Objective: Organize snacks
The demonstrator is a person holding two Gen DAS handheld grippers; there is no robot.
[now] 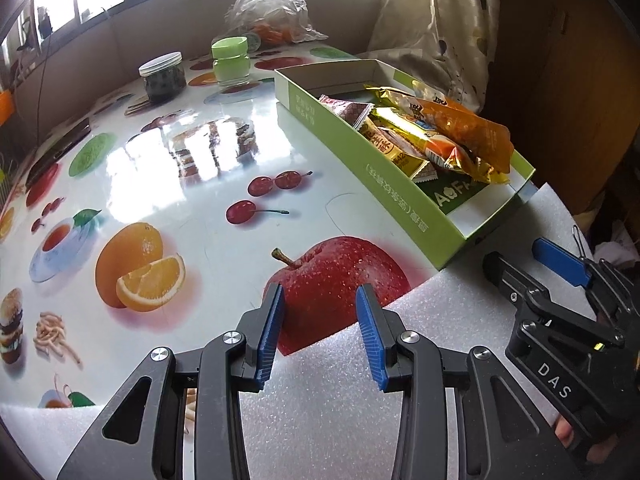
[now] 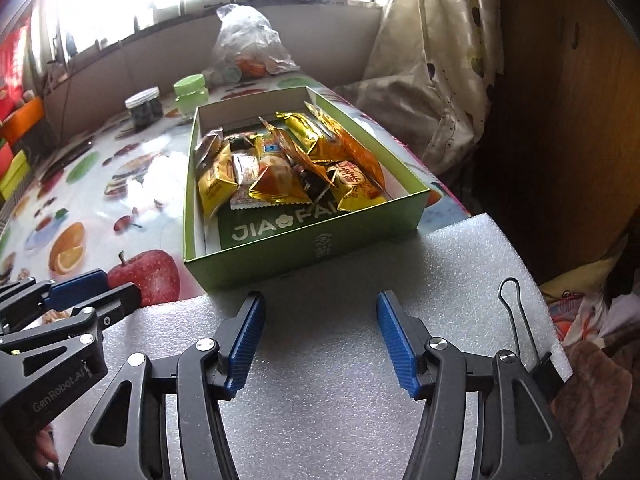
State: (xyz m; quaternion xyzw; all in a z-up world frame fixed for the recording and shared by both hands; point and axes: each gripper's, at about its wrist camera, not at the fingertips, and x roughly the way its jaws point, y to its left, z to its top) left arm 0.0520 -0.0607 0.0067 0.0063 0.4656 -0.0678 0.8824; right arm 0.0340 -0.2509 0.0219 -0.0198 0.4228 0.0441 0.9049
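A green cardboard box stands on the fruit-print table, also in the left wrist view. Several gold and orange snack packets lie piled inside it; they also show in the left wrist view. My left gripper is open and empty, low over the table's near edge and a white foam sheet, left of the box. My right gripper is open and empty over the foam sheet, just in front of the box's near wall. Each gripper shows at the edge of the other's view.
A dark-filled jar with a white lid, a green-lidded jar and a clear plastic bag stand at the table's far side. A curtain hangs at the right. A dark flat object lies at the left edge.
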